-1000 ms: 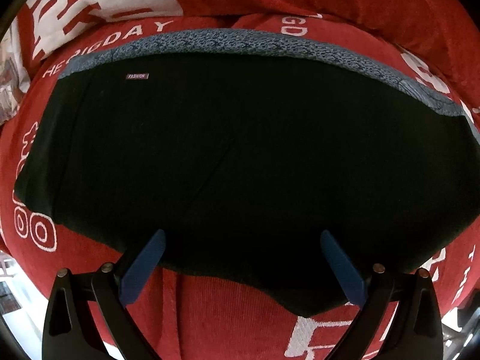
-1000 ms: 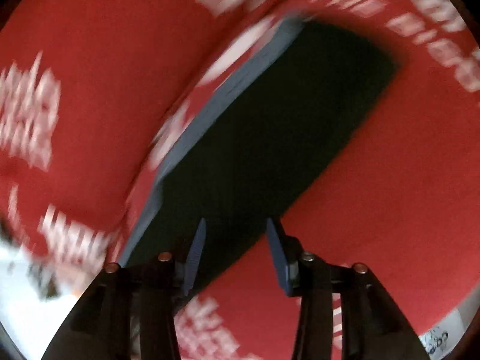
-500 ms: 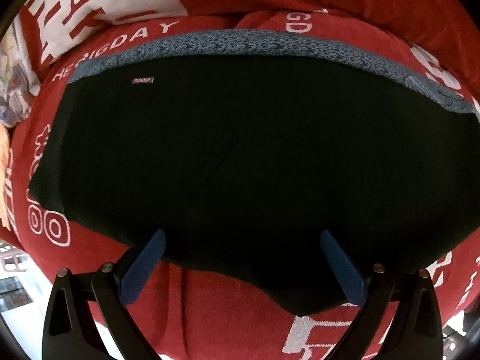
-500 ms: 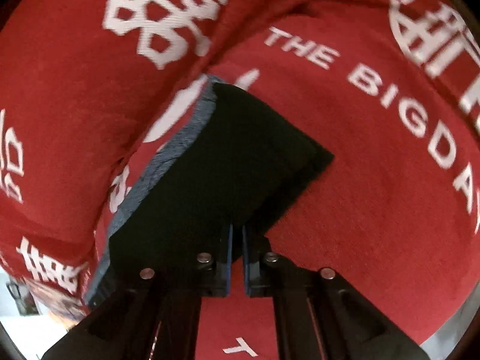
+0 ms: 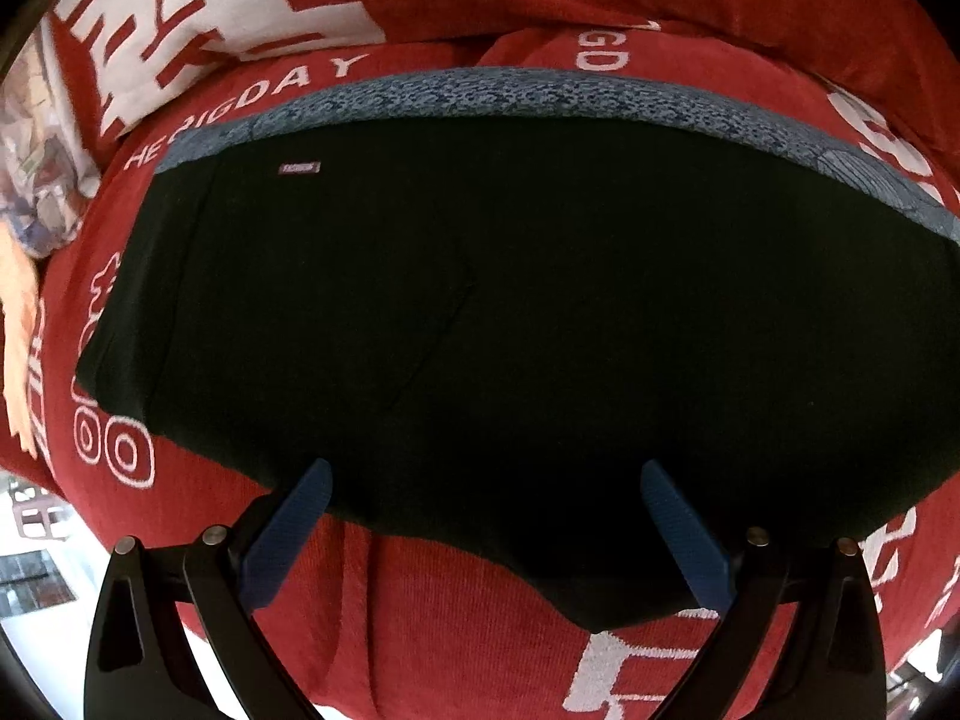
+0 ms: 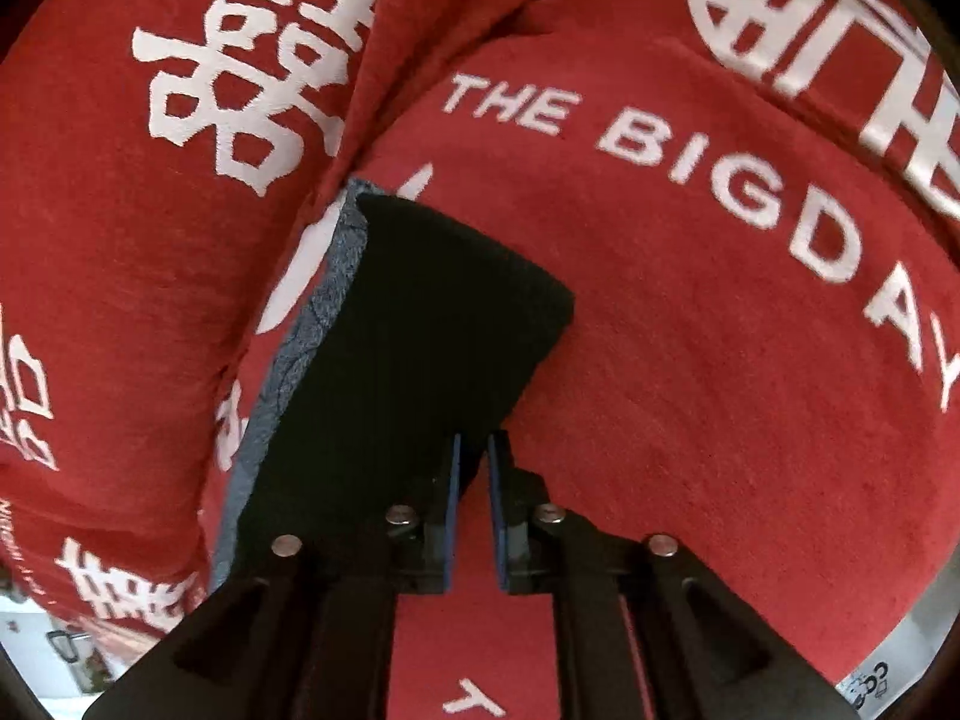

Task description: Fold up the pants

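Black pants (image 5: 480, 300) lie flat on a red blanket (image 5: 450, 630) with white lettering. Their grey-blue waistband (image 5: 540, 96) runs along the far side, and a small label (image 5: 300, 168) sits near its left end. My left gripper (image 5: 485, 471) hangs open and wide over the pants' near edge, holding nothing. In the right wrist view the pants (image 6: 420, 330) end at a rounded corner. My right gripper (image 6: 474, 441) stands at their near edge with only a narrow gap. Its jaws are opening, and the edge of the cloth lies just between the tips.
A raised fold of the red blanket (image 6: 180, 240) runs behind the waistband (image 6: 288, 360). Cluttered items (image 5: 36, 180) lie past the blanket's left side. Pale floor (image 5: 36, 540) shows at lower left, and a grey edge (image 6: 900, 648) at the right view's lower right.
The right gripper's jaws came together from a wide gap to a narrow one, and it moved along the pants' edge toward the corner. The left view has barely shifted.
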